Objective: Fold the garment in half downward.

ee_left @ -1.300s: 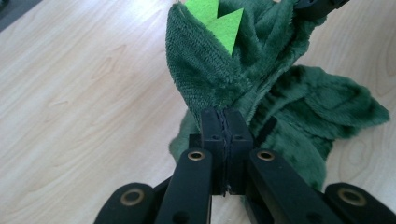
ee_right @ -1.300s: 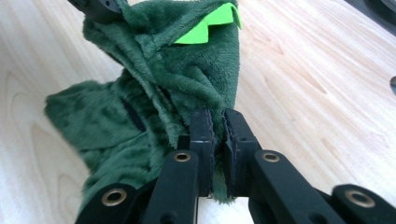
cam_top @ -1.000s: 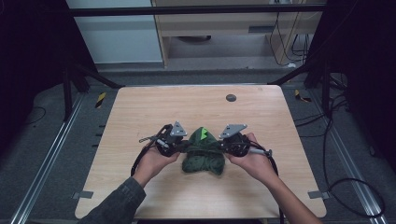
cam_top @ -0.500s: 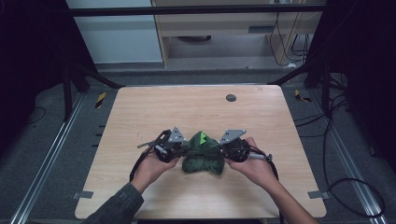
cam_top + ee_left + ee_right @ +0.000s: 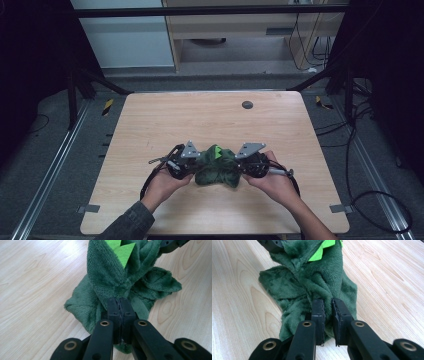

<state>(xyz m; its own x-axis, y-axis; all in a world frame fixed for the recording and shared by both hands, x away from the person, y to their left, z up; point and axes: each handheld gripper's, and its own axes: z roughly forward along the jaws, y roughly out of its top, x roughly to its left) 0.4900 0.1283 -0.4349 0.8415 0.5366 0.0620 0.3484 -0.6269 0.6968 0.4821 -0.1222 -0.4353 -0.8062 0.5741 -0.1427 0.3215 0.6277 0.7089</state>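
High view: near the front middle of the wooden table (image 5: 150, 120), a crumpled dark green plush garment (image 5: 217, 169) with a bright green spike (image 5: 216, 150) showing on top. Wedged between the two tools: left gripper (image 5: 189, 167) touching its left edge, right gripper (image 5: 242, 169) touching its right edge, each held in a hand (image 5: 165, 184) entering from the bottom. Long axis of the bundle running left to right, straight from one gripper to the other, so neither hand nearer than the other. Any spreading or lifting probably hinges on that shared line: pulling apart along it would stretch the cloth flat.

Left gripper view: jaws pressed together with hardly a slit between the pads (image 5: 113, 311), pinching a fold of the garment (image 5: 107, 277). Cloth rising directly ahead of the tips and fanning away to both sides, a lobe reaching off to the right, bright spikes (image 5: 125, 252) at the far top. Other gripper's black tip (image 5: 172, 243) touching the far end.

Right gripper view: jaws not quite closed, a narrow gap between the pads (image 5: 318, 312), a thin ridge of the garment (image 5: 312, 280) caught in that gap; grip looks lighter than on the other side, though pile appears held. Garment lying straight ahead, draping leftward onto the table, spike (image 5: 320, 251) at the far end beside the opposite gripper (image 5: 270, 243).
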